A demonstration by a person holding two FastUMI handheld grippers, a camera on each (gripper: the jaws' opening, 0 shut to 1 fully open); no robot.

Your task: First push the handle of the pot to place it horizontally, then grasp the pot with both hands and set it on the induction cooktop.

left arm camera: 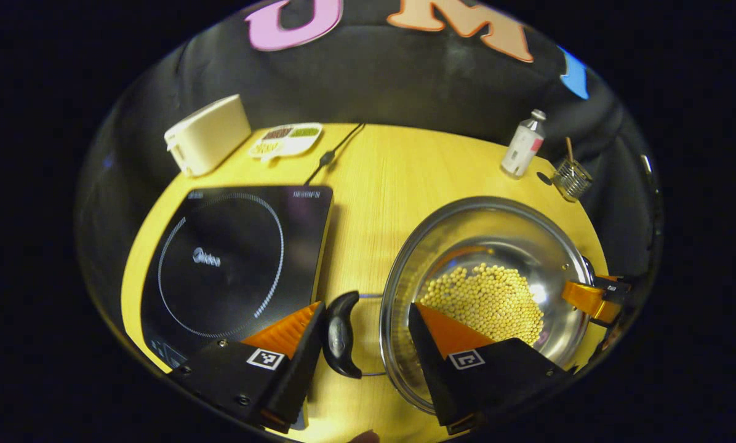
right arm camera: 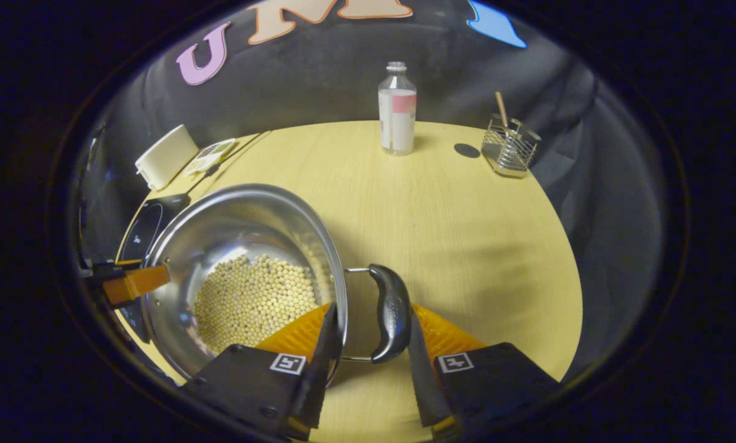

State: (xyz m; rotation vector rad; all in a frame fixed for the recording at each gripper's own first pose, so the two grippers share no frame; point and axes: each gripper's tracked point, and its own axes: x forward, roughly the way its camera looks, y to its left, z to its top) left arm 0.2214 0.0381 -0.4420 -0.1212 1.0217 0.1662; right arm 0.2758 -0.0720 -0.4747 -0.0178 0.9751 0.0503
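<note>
On the counter (right arm camera: 454, 234), pot (right arm camera: 245, 271) upright beside cooktop (left arm camera: 232, 258) (handles (right arm camera: 390, 314) level, sticking out sideways); left tongs (left arm camera: 365, 335) and right tongs (right arm camera: 368, 335) apart, straddling them.

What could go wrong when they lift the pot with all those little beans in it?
The pot has no lid and holds loose beans, so a tilt could spill them. Each gripper, left and right, straddles a handle and the rim with jaws not yet shut, so a weak grip might slip. The cooktop sits to one side, and uneven carrying could bump the pot on its edge.
</note>
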